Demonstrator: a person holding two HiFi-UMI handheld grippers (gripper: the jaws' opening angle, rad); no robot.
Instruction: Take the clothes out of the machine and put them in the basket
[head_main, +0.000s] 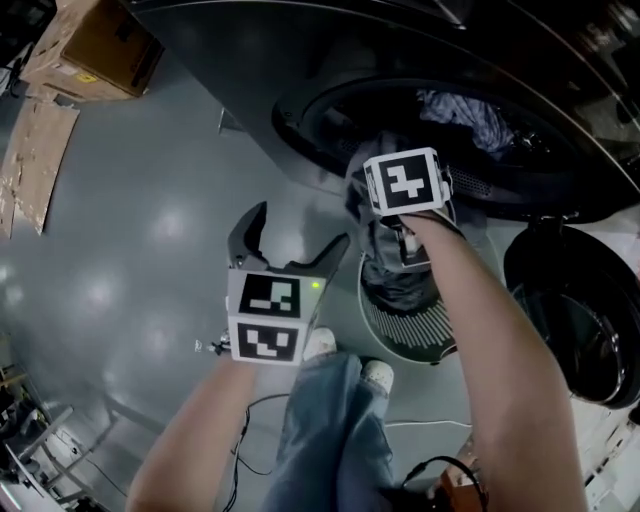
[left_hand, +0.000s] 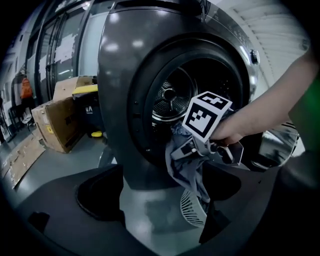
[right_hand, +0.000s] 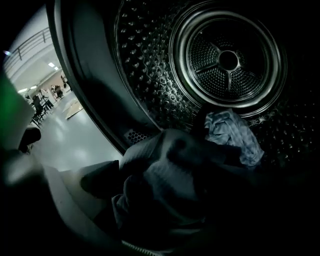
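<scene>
My right gripper (head_main: 400, 243) hangs over the white slatted basket (head_main: 402, 328), just in front of the machine's round opening (head_main: 330, 120). A grey garment (head_main: 385, 262) drapes across its wide jaws and down into the basket. From the left gripper view the garment (left_hand: 192, 172) trails below the right gripper (left_hand: 207, 148) to the basket (left_hand: 192, 207). In the right gripper view the grey cloth (right_hand: 170, 185) fills the space between the jaws. A blue-white garment (head_main: 468, 115) lies in the drum (right_hand: 230, 60). My left gripper (head_main: 300, 228) stands open and empty, left of the basket.
A cardboard box (head_main: 95, 45) and flattened cardboard (head_main: 35, 155) lie on the grey floor at the far left. A second machine's open door (head_main: 580, 320) is at the right. The person's shoes (head_main: 322, 345) stand just before the basket, with cables on the floor nearby.
</scene>
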